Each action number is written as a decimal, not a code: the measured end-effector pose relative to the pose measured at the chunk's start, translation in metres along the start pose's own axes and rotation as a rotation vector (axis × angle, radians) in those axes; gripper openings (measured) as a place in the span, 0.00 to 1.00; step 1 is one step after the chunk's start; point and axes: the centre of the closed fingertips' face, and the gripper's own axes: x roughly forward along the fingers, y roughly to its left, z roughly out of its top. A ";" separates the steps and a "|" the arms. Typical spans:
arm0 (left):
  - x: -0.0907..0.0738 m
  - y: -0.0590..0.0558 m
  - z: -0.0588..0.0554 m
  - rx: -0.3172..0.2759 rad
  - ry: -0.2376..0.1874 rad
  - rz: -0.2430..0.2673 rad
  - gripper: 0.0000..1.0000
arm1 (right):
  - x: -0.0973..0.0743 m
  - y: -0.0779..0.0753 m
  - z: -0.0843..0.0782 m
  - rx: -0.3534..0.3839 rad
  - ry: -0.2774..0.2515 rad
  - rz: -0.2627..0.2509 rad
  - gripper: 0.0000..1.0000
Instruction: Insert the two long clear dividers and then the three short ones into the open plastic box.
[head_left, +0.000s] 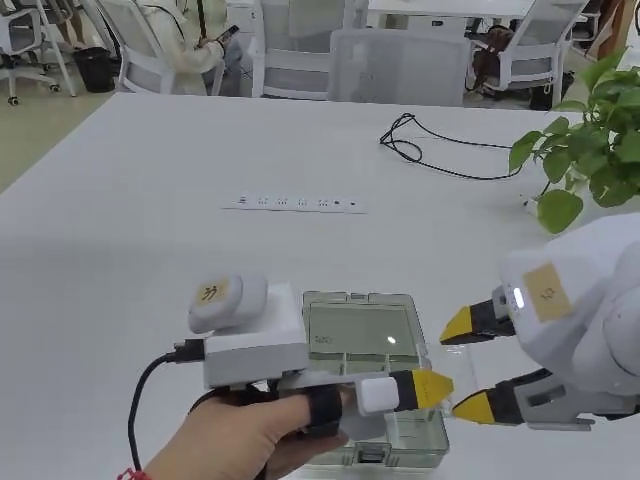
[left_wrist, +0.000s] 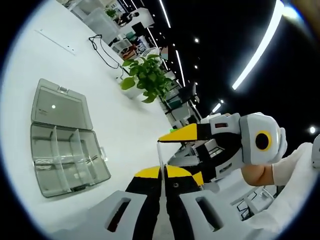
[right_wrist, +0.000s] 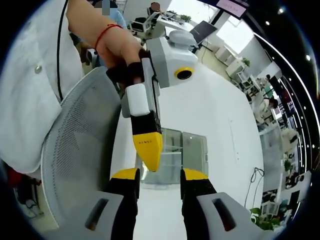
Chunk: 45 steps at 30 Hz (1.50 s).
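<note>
A broad white table, matte and smooth, runs back toward a bright office where pale mesh-backed office chairs stand along its far edge. A leafy green plant leans in at the right. On the near part of the table lies the clear plastic box, rectangular with rounded corners. Its flat lid is swung open on the far side, and thin clear walls split its base into compartments (plainest in the left gripper view). A hand holds the left gripper, a white blocky body with black fingers tipped in yellow, over the near edge of the box. Its jaws are pressed together on a thin clear divider, seen edge-on as a glassy sliver. The right gripper faces it from the right, yellow tips spread wide. A looped black cable and a slim white power strip lie farther back.
</note>
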 end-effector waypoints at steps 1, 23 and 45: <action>-0.001 0.001 -0.001 0.005 0.004 0.003 0.00 | 0.000 -0.001 0.001 0.003 -0.004 -0.005 0.34; -0.020 -0.029 -0.024 0.681 0.149 -0.169 0.00 | -0.032 0.011 0.017 0.244 -0.223 0.346 0.16; -0.022 -0.038 -0.032 0.784 0.151 -0.230 0.00 | -0.032 0.039 0.028 0.263 -0.254 0.477 0.03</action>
